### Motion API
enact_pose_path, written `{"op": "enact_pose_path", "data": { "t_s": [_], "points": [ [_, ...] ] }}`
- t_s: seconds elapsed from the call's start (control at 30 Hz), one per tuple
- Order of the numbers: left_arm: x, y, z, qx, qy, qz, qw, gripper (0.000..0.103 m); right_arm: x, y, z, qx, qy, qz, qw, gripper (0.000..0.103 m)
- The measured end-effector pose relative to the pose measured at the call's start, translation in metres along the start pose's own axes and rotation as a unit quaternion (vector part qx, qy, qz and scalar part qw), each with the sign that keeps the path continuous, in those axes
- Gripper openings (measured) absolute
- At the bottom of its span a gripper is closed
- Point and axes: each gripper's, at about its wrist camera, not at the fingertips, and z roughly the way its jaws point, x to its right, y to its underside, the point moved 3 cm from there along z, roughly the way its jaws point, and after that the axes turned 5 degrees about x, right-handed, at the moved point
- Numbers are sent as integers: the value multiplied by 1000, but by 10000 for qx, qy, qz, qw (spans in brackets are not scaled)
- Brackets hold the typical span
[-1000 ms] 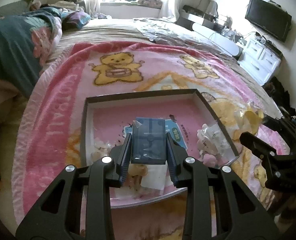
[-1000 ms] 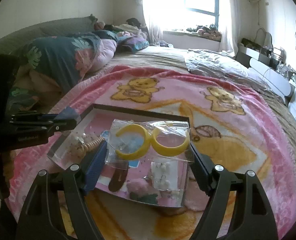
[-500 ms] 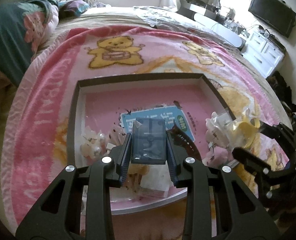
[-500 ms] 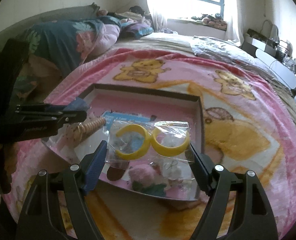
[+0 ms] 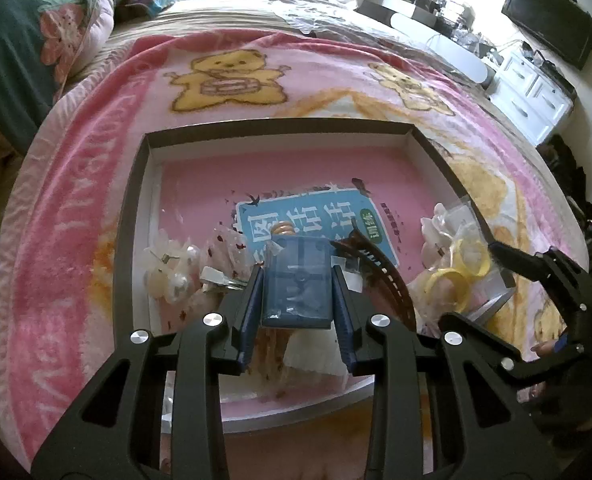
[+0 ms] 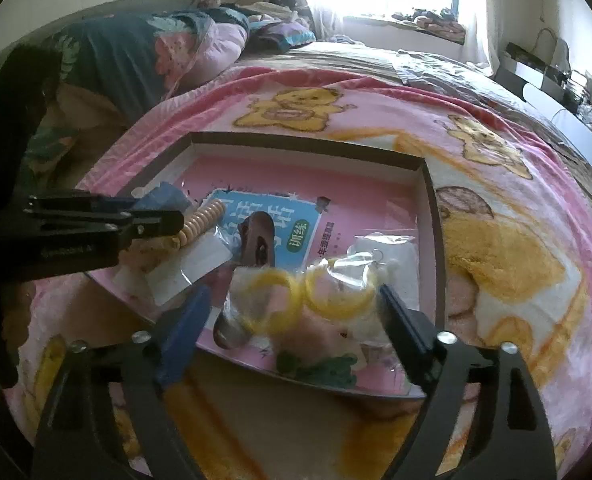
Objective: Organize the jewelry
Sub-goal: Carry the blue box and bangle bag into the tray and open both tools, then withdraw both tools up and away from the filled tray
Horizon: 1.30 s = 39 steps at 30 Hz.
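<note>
A shallow dark-rimmed box point(image 5: 136, 184) with a pink floor lies on the bed blanket; it also shows in the right wrist view point(image 6: 431, 216). My left gripper point(image 5: 296, 280) is shut on a small blue packet point(image 5: 297, 280) with a coiled peach hair tie point(image 6: 200, 222) and holds it low over the box. My right gripper point(image 6: 292, 300) is spread wide, and a clear bag of yellow bangles point(image 6: 303, 292) lies between its fingers over the box's near right part. A brown hair claw point(image 6: 258, 240) lies in the box.
Pearl earrings in plastic point(image 5: 172, 268), a brown comb clip point(image 5: 379, 268), a white packet point(image 6: 379, 248) and a green ornament point(image 6: 319, 368) lie in the box. A blue printed card point(image 5: 315, 220) covers its floor. Bedding point(image 6: 128, 56) is piled far left.
Both grippers have moved down and forward toward the box. The right gripper's jaws have spread wider around the bangle bag, which has sunk onto the box's contents. The left still grips the blue packet.
</note>
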Motion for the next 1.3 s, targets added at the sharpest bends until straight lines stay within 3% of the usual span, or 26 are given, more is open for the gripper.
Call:
{"op": "enact_pose_path", "data": {
  "t_s": [0.2, 0.27, 0.4, 0.87, 1.3],
  "points": [
    [2, 1, -4, 11, 16, 7, 10000, 27, 3, 0, -19, 123, 24, 64, 9999, 94],
    [4, 1, -7, 29, 9, 27, 10000, 37, 5, 0, -28, 181, 24, 123, 9998, 97],
    [10, -1, -17, 73, 1, 61, 10000, 43, 9, 1, -43, 232, 61, 158, 9996, 97],
    [33, -9, -83, 591, -263, 227, 9976, 94, 13, -4, -102, 670, 107, 315, 9972, 99],
    [48, 15, -140, 1047, -494, 214, 9931, 94, 6, 7, -154, 999, 159, 296, 9944, 99]
  ]
}}
